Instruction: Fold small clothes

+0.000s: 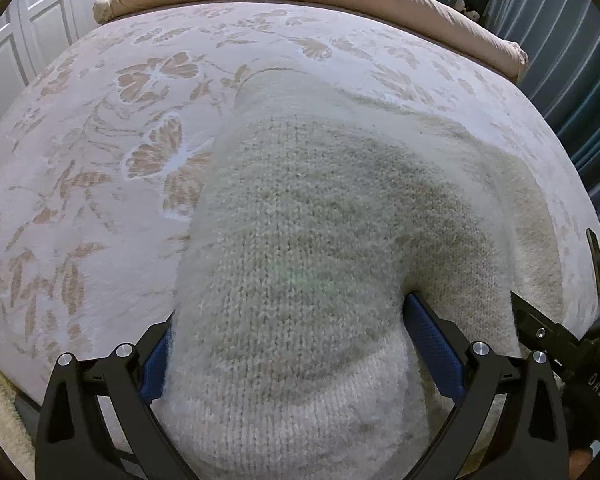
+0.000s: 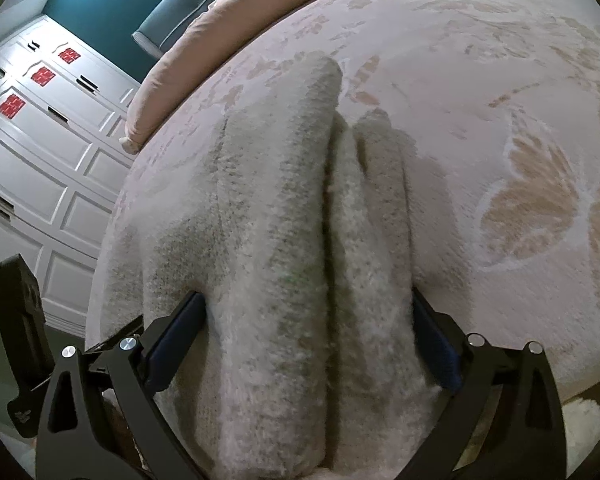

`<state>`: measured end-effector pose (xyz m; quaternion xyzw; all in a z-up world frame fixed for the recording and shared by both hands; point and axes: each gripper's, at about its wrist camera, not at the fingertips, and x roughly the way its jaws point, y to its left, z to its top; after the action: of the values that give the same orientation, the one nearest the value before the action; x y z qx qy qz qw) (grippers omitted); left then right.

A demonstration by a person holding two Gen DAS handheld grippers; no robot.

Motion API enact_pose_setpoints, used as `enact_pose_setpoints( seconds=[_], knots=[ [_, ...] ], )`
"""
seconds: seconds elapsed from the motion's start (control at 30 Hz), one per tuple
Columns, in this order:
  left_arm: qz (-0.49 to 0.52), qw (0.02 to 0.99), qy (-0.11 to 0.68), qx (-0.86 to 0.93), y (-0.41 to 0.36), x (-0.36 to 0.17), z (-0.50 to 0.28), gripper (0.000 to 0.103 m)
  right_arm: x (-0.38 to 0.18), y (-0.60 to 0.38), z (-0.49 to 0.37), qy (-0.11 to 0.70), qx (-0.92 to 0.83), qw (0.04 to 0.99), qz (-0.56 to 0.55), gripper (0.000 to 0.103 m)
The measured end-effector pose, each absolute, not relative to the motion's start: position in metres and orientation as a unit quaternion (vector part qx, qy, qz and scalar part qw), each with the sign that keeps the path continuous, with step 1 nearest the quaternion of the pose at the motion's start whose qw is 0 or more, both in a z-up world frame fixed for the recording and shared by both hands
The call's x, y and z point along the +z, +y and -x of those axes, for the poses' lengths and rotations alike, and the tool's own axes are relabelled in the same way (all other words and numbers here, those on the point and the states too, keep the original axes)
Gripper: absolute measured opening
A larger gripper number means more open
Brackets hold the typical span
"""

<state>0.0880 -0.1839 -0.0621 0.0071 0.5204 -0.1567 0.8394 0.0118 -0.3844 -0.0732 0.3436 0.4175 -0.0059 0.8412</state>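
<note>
The fuzzy cream knitted garment [image 1: 320, 216] lies bunched on the pale floral-patterned bedspread [image 1: 80, 184], clamped between both grippers' blue pads: left gripper [image 1: 288, 328], right gripper [image 2: 308, 320]. Only the right view shows its stacked folds [image 2: 340, 200] and white panelled wardrobe [image 2: 40, 152]

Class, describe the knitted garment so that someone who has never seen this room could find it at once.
Find the bed, its cover pale with tan flowers. On it lies the garment, held by both grippers, left and right. It alone is fuzzy, cream-grey knit, bunched into thick folds.
</note>
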Motion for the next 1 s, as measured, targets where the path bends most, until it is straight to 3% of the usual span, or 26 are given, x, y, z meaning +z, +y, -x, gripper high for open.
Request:
enact_pose_setpoints(
  seconds=[0.1,0.23,0.3,0.33,0.4,0.5,0.73,1.0],
  knots=[
    [0.0,0.837,0.522,-0.163,-0.183,-0.062,-0.089,0.098,-0.074,-0.386,-0.015,0.412,0.005,0.84,-0.352,0.092],
    [0.028,0.819,0.541,-0.191,-0.176,-0.052,-0.091,0.09,-0.074,-0.393,-0.017,0.412,0.023,0.829,-0.377,0.053],
    [0.032,0.813,0.54,-0.215,-0.173,-0.042,-0.088,0.08,-0.067,-0.395,-0.011,0.41,0.019,0.827,-0.384,0.038],
    [0.031,0.81,0.54,-0.226,-0.171,-0.037,-0.086,0.073,-0.062,-0.396,-0.007,0.408,0.017,0.826,-0.389,0.036],
    [0.037,0.801,0.543,-0.25,-0.165,-0.027,-0.081,0.055,-0.045,-0.391,0.004,0.399,0.013,0.83,-0.39,0.035],
    [0.066,0.78,0.549,-0.293,-0.154,-0.012,-0.073,0.043,-0.01,-0.375,0.024,0.384,0.014,0.847,-0.369,0.034],
    [0.138,0.766,0.511,-0.365,-0.116,0.04,-0.044,0.038,0.072,-0.345,0.055,0.325,0.023,0.886,-0.329,0.033],
    [0.137,0.846,0.35,-0.379,-0.046,0.167,-0.062,0.039,0.174,-0.298,0.008,0.208,0.114,0.928,-0.287,0.034]
  ],
)
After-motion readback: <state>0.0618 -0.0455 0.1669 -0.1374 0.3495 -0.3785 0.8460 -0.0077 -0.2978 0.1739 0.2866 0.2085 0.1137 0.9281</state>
